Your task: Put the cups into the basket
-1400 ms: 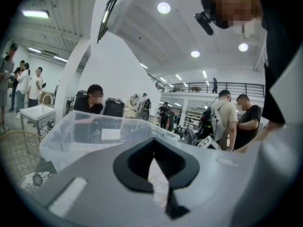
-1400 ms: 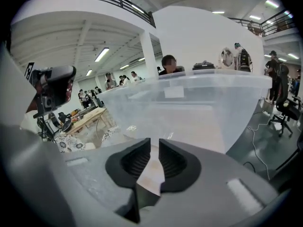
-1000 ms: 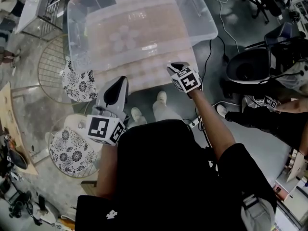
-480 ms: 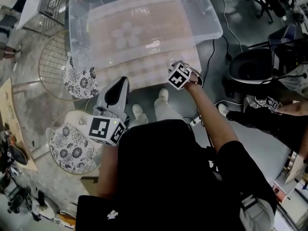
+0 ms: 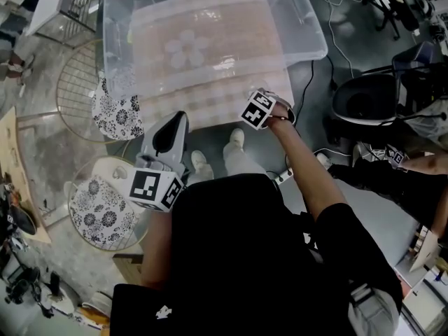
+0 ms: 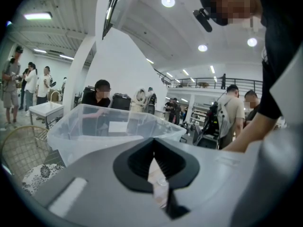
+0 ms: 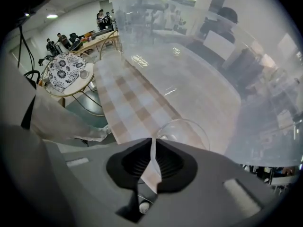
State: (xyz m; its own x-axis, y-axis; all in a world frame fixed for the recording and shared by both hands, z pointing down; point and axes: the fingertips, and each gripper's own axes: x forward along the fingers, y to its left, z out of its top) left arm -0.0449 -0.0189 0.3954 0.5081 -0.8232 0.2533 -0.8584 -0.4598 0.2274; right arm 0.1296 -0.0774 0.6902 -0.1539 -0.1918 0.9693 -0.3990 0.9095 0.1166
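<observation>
The right gripper has its jaws clenched on the wall of a clear cup, held over the checked cloth of the counter, just beside the front wall of the clear plastic basket. More clear cups sit clustered inside it. The left gripper, jaws closed and empty, hangs low near the counter's front edge

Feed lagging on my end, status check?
Left gripper shut, low by table edge. Right gripper apparently pinching clear cup rim. Clear plastic bin wall just ahead.
</observation>
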